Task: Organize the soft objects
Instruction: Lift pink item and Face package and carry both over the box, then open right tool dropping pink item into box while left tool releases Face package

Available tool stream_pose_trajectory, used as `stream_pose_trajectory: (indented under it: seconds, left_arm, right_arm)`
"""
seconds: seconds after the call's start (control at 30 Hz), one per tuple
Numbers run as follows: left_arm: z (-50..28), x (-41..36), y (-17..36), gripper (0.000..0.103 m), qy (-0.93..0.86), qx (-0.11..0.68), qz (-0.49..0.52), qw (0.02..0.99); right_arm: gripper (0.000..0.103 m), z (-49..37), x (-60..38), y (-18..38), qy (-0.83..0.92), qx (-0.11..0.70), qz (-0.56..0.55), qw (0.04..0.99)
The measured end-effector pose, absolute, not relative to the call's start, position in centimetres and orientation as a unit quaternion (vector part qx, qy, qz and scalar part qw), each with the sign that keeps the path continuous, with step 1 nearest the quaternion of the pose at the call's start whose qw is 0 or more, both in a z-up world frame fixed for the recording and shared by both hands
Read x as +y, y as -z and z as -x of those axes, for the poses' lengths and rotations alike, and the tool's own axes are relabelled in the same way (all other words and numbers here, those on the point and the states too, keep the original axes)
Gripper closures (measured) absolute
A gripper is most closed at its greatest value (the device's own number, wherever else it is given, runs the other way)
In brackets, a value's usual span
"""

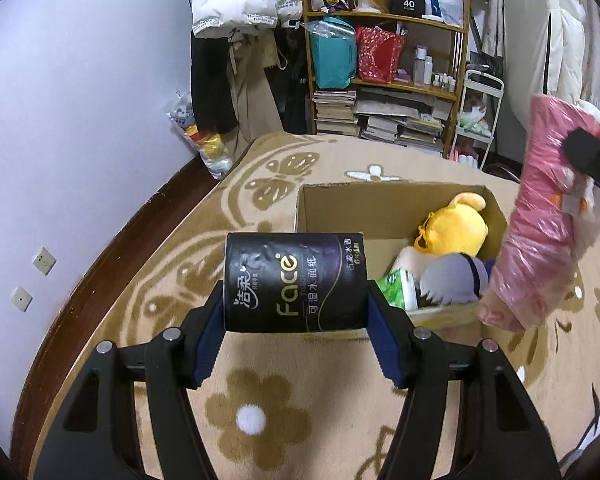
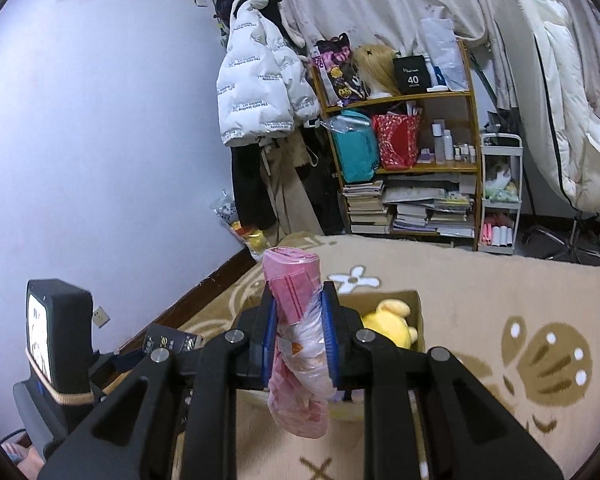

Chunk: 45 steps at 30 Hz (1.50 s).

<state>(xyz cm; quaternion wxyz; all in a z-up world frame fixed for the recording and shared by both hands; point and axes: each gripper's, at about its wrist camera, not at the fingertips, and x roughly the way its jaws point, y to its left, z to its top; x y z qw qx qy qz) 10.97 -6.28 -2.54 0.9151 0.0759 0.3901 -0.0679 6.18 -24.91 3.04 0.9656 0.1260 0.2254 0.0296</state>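
Observation:
My left gripper (image 1: 296, 308) is shut on a black "Face" tissue pack (image 1: 296, 280), held above the beige flowered blanket just left of an open cardboard box (image 1: 340, 208). The box holds a yellow plush (image 1: 456, 224), a grey-haired plush (image 1: 456, 280) and a green tissue pack (image 1: 398, 288). My right gripper (image 2: 300, 332) is shut on a pink plastic-wrapped roll (image 2: 296, 320), held upright over the box's near edge (image 2: 418, 320). The roll also shows in the left wrist view (image 1: 540, 232) at the right of the box. The tissue pack shows in the right wrist view (image 2: 170, 342).
The blanket (image 1: 260, 408) covers a bed with a dark wooden edge (image 1: 112, 264) by the lilac wall. Behind stand a loaded wooden shelf (image 1: 384, 80), hanging coats (image 2: 260, 92), a white trolley (image 2: 500, 192) and a bag of toys (image 1: 208, 144) on the floor.

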Motion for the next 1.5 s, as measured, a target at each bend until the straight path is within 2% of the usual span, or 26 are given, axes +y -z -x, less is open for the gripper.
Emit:
stream_pose_trajectory:
  seconds: [0.27, 0.83, 0.9, 0.97, 1.0, 1.03, 1.1, 1.23, 1.33, 1.5]
  left_arm:
    - [-13.0, -7.4, 2.8, 0.039, 0.068, 0.385, -0.086, 0.916]
    - [-16.9, -9.1, 5.6, 0.039, 0.082, 0.409, -0.082, 0.905]
    - [-17.1, -9.3, 5.8, 0.039, 0.082, 0.411, -0.085, 0.904]
    - [-17.1, -9.6, 5.9, 0.036, 0.082, 0.410, -0.091, 0.904]
    - [-17.1, -9.7, 5.9, 0.033, 0.082, 0.409, -0.094, 0.904]
    - [-17.1, -9.8, 5.8, 0.025, 0.082, 0.409, -0.096, 0.904]
    - [-16.9, -10.0, 5.6, 0.022, 0.080, 0.404, -0.102, 0.905]
    - [-16.6, -9.8, 4.8, 0.020, 0.073, 0.392, -0.105, 0.911]
    - [-16.3, -9.4, 4.2, 0.012, 0.073, 0.391, -0.098, 0.912]
    - [-15.3, -8.6, 2.9, 0.008, 0.069, 0.376, -0.095, 0.919]
  right_arm:
    - [0.082, -9.9, -25.1, -2.0, -0.034, 0.234, -0.127, 0.963]
    - [0.078, -14.7, -28.3, 5.2, -0.043, 0.310, -0.218, 0.924]
    - [0.074, -14.7, -28.8, 5.4, -0.038, 0.313, -0.222, 0.922]
    - [0.056, -14.6, -29.2, 5.5, -0.034, 0.313, -0.227, 0.921]
    - [0.050, -14.5, -29.5, 5.5, -0.031, 0.313, -0.230, 0.921]
    - [0.043, -14.4, -29.7, 5.4, -0.030, 0.313, -0.233, 0.920]
    - [0.039, -14.1, -29.9, 5.3, -0.025, 0.314, -0.234, 0.920]
    - [0.019, -13.2, -30.3, 4.8, -0.021, 0.315, -0.230, 0.921]
    - [0.013, -12.5, -30.2, 4.4, -0.016, 0.316, -0.222, 0.922]
    - [0.002, -10.8, -29.9, 3.4, -0.016, 0.314, -0.209, 0.926]
